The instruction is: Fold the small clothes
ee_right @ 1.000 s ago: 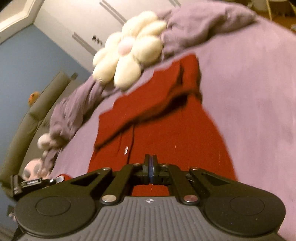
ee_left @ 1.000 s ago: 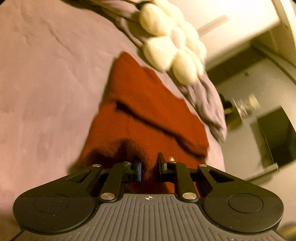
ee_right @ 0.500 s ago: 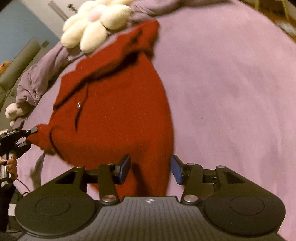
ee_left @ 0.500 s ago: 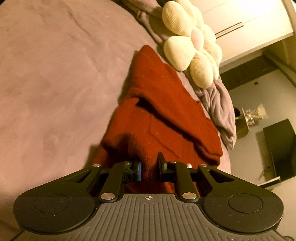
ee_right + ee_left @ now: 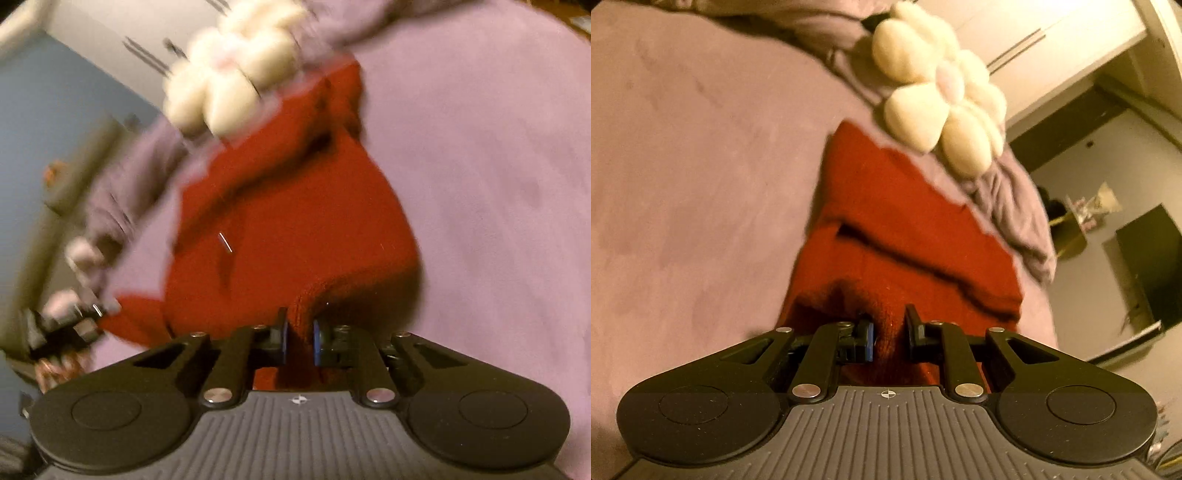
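A red knitted garment (image 5: 905, 229) lies on a mauve bed cover (image 5: 694, 177), partly folded with its far part doubled over. My left gripper (image 5: 889, 338) is shut on the garment's near edge. In the right wrist view the same red garment (image 5: 288, 221) fills the middle, blurred by motion. My right gripper (image 5: 299, 341) is shut on a bunched near corner of it. The left gripper (image 5: 70, 325) shows at the lower left of that view, holding another corner of the red cloth.
A cream flower-shaped cushion (image 5: 934, 99) lies just beyond the garment, also in the right wrist view (image 5: 229, 85). A crumpled grey-purple blanket (image 5: 1015, 206) runs along the bed's far edge. White cupboard doors (image 5: 1052, 48) and a dark screen (image 5: 1148, 266) stand beyond the bed.
My right gripper was shut, opened over the garment half a second ago, and has now closed on its near corner. My left gripper has kept its hold while the view shifted.
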`<action>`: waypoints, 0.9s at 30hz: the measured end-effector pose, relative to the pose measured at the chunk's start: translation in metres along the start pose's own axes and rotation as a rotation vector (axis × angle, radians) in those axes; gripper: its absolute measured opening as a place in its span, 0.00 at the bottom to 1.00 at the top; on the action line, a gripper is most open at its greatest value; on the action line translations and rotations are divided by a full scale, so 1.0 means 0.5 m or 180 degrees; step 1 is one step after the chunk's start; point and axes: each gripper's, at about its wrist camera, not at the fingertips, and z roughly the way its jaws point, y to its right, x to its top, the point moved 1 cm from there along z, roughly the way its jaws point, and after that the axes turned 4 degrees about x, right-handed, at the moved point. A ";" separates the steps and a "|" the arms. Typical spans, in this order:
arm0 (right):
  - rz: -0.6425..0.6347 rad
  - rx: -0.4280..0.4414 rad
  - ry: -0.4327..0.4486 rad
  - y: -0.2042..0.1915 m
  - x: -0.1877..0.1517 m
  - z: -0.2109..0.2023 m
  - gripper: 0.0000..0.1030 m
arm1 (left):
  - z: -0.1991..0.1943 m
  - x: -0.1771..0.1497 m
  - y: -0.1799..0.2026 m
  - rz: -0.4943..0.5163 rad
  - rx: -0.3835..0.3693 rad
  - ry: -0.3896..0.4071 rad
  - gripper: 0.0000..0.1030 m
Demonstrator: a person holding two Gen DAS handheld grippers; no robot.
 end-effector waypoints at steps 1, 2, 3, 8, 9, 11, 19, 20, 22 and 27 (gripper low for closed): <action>-0.0045 0.0021 0.0128 -0.015 0.031 0.005 0.10 | 0.009 0.016 0.007 0.0007 0.0022 0.0049 0.18; -0.0094 0.0030 0.0238 -0.027 0.058 0.013 0.10 | 0.025 0.036 0.014 0.0019 0.0062 0.0107 0.18; -0.0140 0.0007 0.0365 -0.037 0.088 0.025 0.10 | 0.039 0.050 0.017 -0.0001 0.0094 0.0139 0.18; -0.0247 -0.0603 0.0802 -0.042 0.181 0.091 0.22 | 0.102 0.086 -0.010 -0.0304 0.0293 0.0271 0.35; -0.0352 -0.0741 0.0914 -0.040 0.184 0.096 0.26 | 0.099 0.083 -0.011 -0.0239 0.0331 0.0369 0.52; -0.0636 -0.0864 0.1038 -0.036 0.176 0.094 0.48 | 0.082 0.074 -0.013 0.0035 0.0391 0.0608 0.67; -0.1429 -0.1134 0.0430 0.008 0.120 0.162 0.63 | 0.121 0.031 -0.032 0.1076 0.0416 0.0274 0.77; -0.1509 -0.1136 0.0393 0.008 0.117 0.173 0.65 | 0.137 0.030 -0.027 0.1173 0.0444 0.0242 0.79; -0.1736 -0.1235 0.0351 0.000 0.119 0.206 0.65 | 0.167 0.036 -0.017 0.1301 0.0505 0.0235 0.81; -0.2347 -0.1274 0.0378 -0.032 0.141 0.257 0.65 | 0.211 0.074 -0.007 0.1252 0.0316 0.0380 0.81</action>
